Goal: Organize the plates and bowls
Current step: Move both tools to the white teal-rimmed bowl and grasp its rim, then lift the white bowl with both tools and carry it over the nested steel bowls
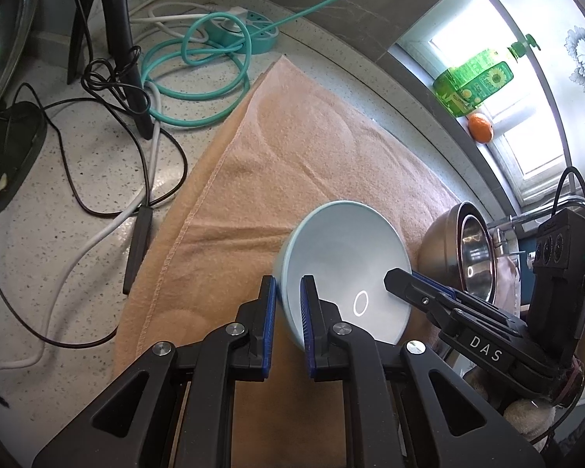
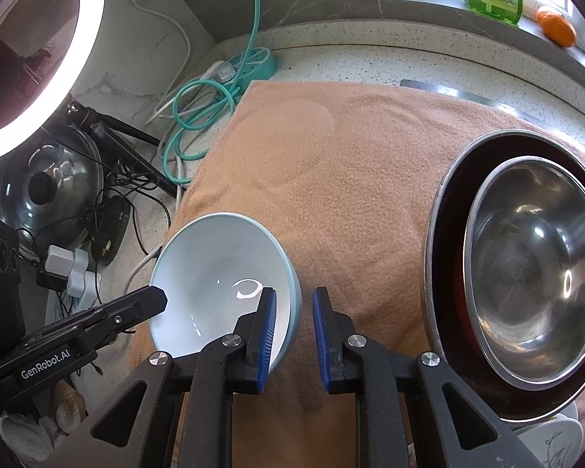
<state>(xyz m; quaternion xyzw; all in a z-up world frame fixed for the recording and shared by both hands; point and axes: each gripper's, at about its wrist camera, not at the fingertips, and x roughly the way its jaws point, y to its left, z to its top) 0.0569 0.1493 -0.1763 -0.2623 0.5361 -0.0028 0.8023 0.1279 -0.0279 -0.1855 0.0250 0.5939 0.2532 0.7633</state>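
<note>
We cannot see the near rim of the pale blue ceramic bowl [image 1: 343, 269] where the left tongs [image 1: 286, 323] cover it. Right of the right tongs [image 2: 292, 335], the nested steel bowls [image 2: 534, 269] run off the frame edge, and a white patterned dish [image 2: 553, 440] beneath them is mostly hidden.

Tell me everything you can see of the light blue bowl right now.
The bowl is pale blue, glossy like glazed ceramic, round with a plain rim, empty and clean-looking. It sits tilted over the left edge of the orange towel; whether its base touches the cloth is hidden. The left gripper straddles its near rim, one finger outside and one inside. The right gripper straddles the opposite rim likewise, with a gap at its outer finger. Stacked steel bowls stand apart to its right.
</note>
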